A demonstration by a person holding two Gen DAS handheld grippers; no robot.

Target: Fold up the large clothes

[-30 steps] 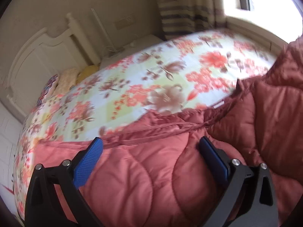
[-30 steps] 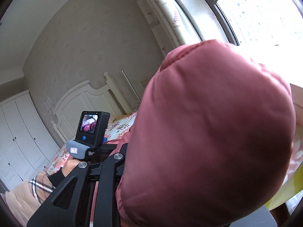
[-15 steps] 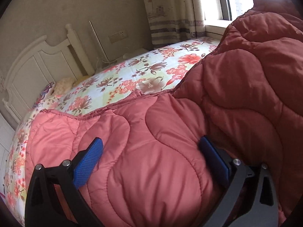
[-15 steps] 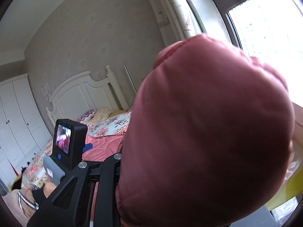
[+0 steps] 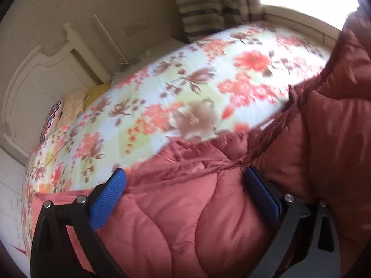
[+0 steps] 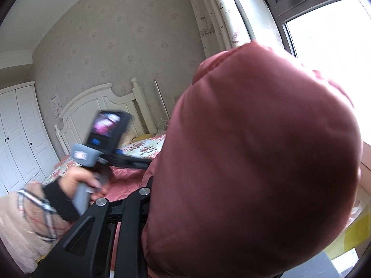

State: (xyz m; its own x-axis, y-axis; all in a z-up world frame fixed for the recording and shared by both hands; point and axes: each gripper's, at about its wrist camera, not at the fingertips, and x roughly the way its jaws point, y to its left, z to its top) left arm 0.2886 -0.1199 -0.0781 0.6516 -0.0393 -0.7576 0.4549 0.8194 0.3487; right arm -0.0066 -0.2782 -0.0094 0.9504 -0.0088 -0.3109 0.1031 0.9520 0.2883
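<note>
A bulge of one rust-red quilted coat (image 6: 250, 157) fills the right wrist view and hides the right gripper (image 6: 148, 208) tips; the fingers are closed on that lifted fold. The left wrist view is motion-blurred. The rest of the coat lies on the bed (image 5: 185, 88) with its floral cover, rising at the right edge of that view. The left gripper (image 5: 185, 197) angles down over the coat, its two blue-padded fingers (image 5: 109, 199) spread wide. A hand (image 6: 78, 180) in a dark cuff grips its handle.
</note>
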